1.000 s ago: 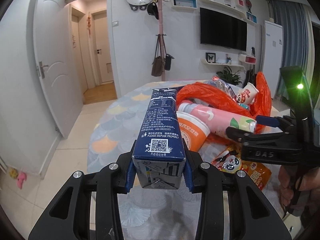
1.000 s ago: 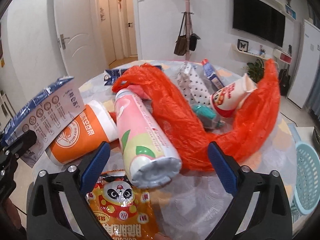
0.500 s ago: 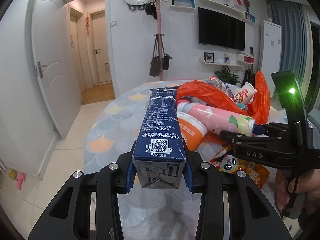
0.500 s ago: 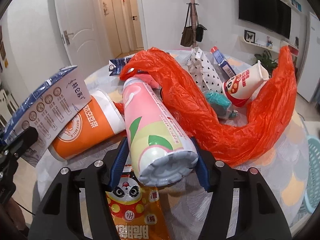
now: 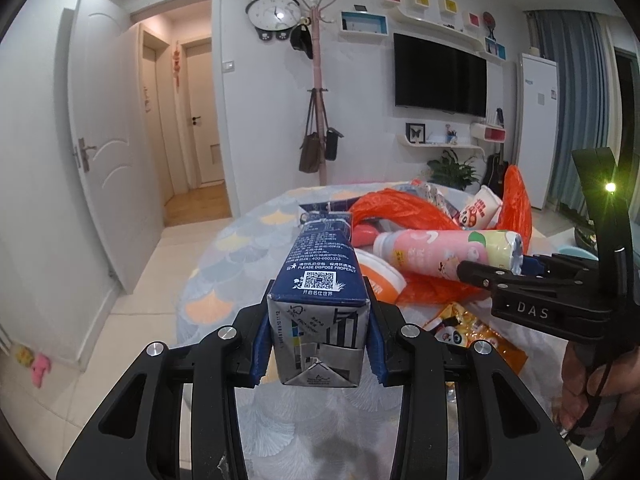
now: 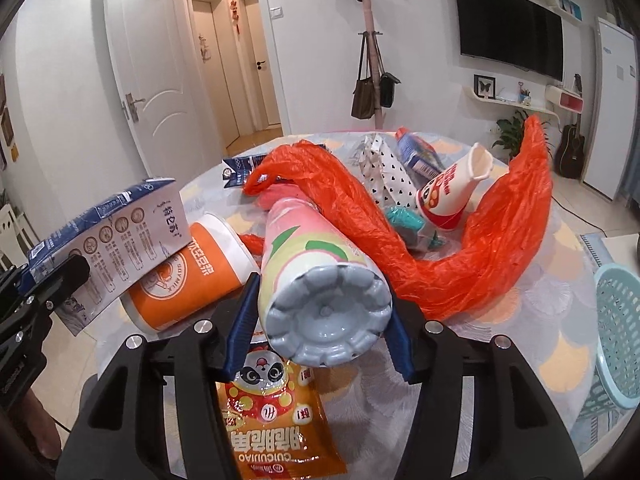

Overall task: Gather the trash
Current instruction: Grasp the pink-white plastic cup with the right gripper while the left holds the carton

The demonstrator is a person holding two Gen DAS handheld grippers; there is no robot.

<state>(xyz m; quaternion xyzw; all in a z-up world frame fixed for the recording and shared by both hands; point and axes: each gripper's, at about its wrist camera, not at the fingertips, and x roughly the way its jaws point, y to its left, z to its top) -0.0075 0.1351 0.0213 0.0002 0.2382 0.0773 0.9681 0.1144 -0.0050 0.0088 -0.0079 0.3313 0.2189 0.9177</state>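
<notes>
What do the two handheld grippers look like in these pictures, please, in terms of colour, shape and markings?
Both are matte black plastic with angular, cut-out finger arms, silver screws at the joints and ribbed blue pads. The left gripper shows this up close. The right gripper carries white "DAS" lettering on its side, a black upright post with a small green light and a thin black cable.

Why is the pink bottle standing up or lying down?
Lying down, tipped on its side. The pink bottle points its base at the camera, and the right gripper, whose jaws just closed, clamps it.

Blue carton (image 5: 320, 292), pink bottle (image 6: 320, 276), both clamped
</notes>
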